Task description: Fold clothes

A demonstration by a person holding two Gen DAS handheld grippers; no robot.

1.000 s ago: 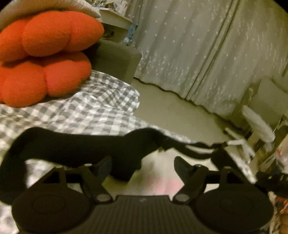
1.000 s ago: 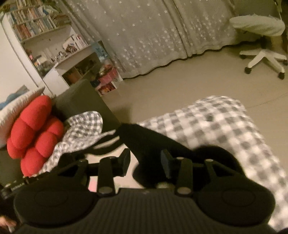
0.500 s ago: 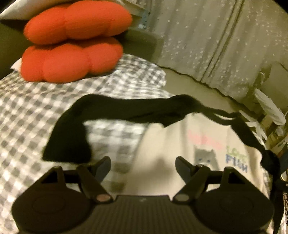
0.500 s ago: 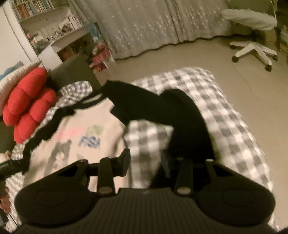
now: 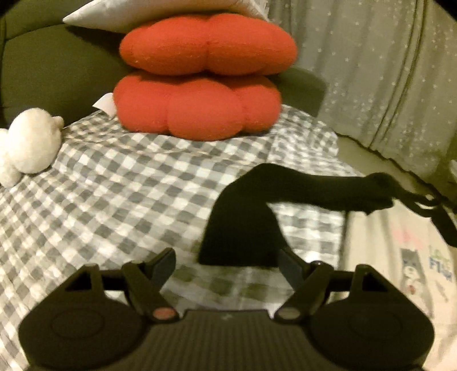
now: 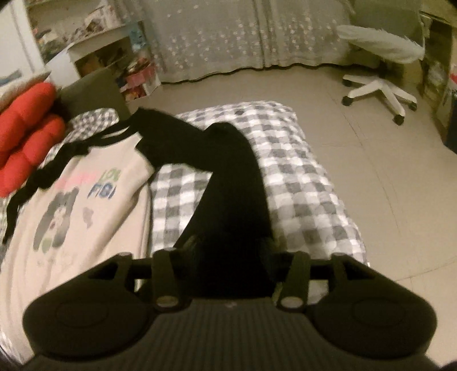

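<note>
A cream shirt (image 6: pixel 74 205) with black sleeves and a cartoon print lies face up on the grey checked bedspread (image 5: pixel 114 199). One black sleeve (image 5: pixel 242 225) bends away from the body, its cuff on the bedspread just ahead of my left gripper (image 5: pixel 225 261), which is open and holds nothing. The other black sleeve (image 6: pixel 231 182) runs from the shoulder down between the fingers of my right gripper (image 6: pixel 231 254). Those jaws are opening, and the sleeve lies loose on the bed between them. Dark cloth hides most of the right fingertips.
Two red cushions (image 5: pixel 200 105) and a white pillow (image 5: pixel 160 14) are stacked at the bed's head, with a white plush toy (image 5: pixel 31 139) to their left. The bed's edge (image 6: pixel 337 199) drops to bare floor. A white office chair (image 6: pixel 380 57), curtains (image 6: pixel 242 34) and shelves (image 6: pixel 94 42) stand beyond.
The shirt has gone from stretched up in front of both cameras to lying on the bed. The left view swung towards the cushions. The right gripper's fingers have spread wider around the sleeve.
</note>
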